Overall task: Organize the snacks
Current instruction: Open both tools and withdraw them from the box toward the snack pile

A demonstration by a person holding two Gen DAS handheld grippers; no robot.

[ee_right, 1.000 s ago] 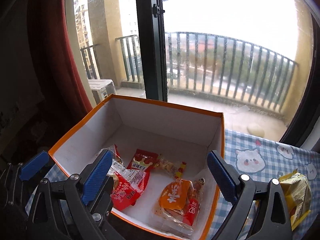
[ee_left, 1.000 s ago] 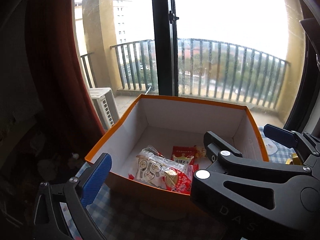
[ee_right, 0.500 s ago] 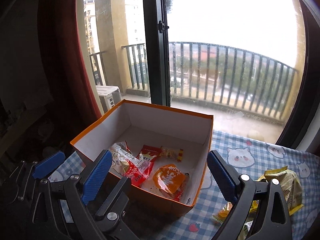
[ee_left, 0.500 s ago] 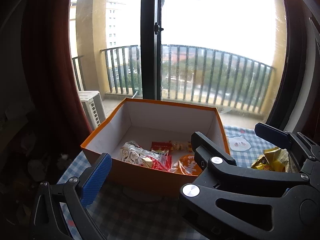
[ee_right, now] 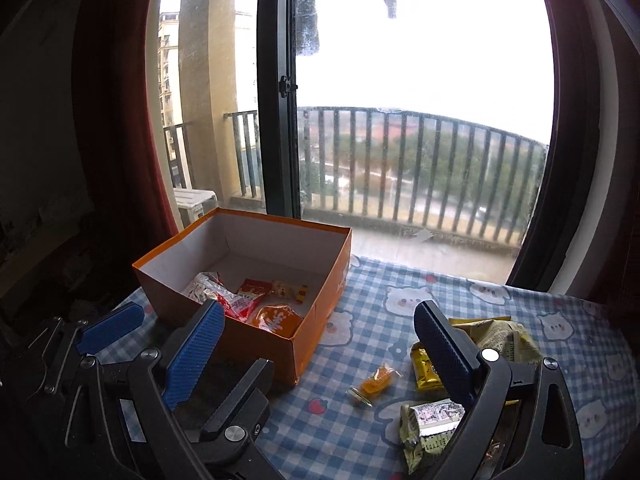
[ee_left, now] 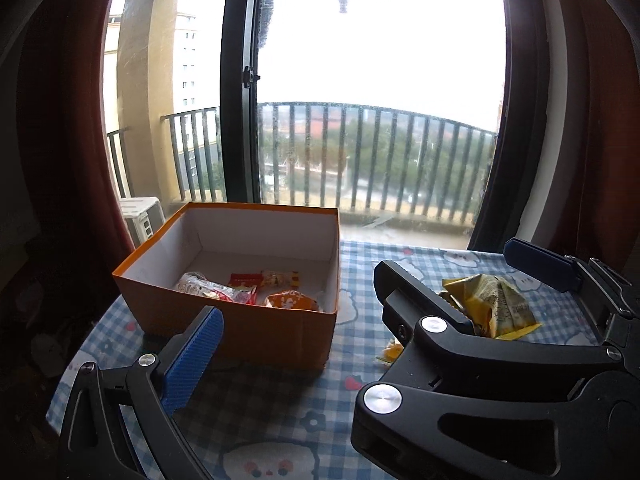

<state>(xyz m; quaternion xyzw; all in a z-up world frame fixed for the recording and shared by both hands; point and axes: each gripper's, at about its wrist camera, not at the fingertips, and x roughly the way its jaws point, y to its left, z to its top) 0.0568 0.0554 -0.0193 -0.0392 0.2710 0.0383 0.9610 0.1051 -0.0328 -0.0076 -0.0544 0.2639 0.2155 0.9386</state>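
An orange box (ee_left: 256,332) (ee_right: 308,336) with a white inside stands on the checked tablecloth and holds several snack packets, among them an orange one (ee_right: 278,320) and a red and white one (ee_left: 208,292). Loose snacks lie to its right: a crumpled yellow bag (ee_left: 492,304) (ee_right: 508,336), a small orange candy (ee_right: 374,384), a yellow packet (ee_right: 426,368) and a green-white packet (ee_right: 432,420). My left gripper (ee_left: 368,304) is open and empty, in front of the box. My right gripper (ee_right: 320,340) is open and empty, over the box's near right corner and the loose snacks.
The table (ee_right: 560,360) with the blue checked cat-print cloth stands against a tall window with a black frame (ee_right: 278,92) and balcony railing. A dark red curtain (ee_left: 68,160) hangs on the left. The table's left edge drops into a dark cluttered floor.
Both grippers have pulled back and risen away from the box, which now looks smaller and farther. The loose snacks on the cloth have come into view. Both stay open.
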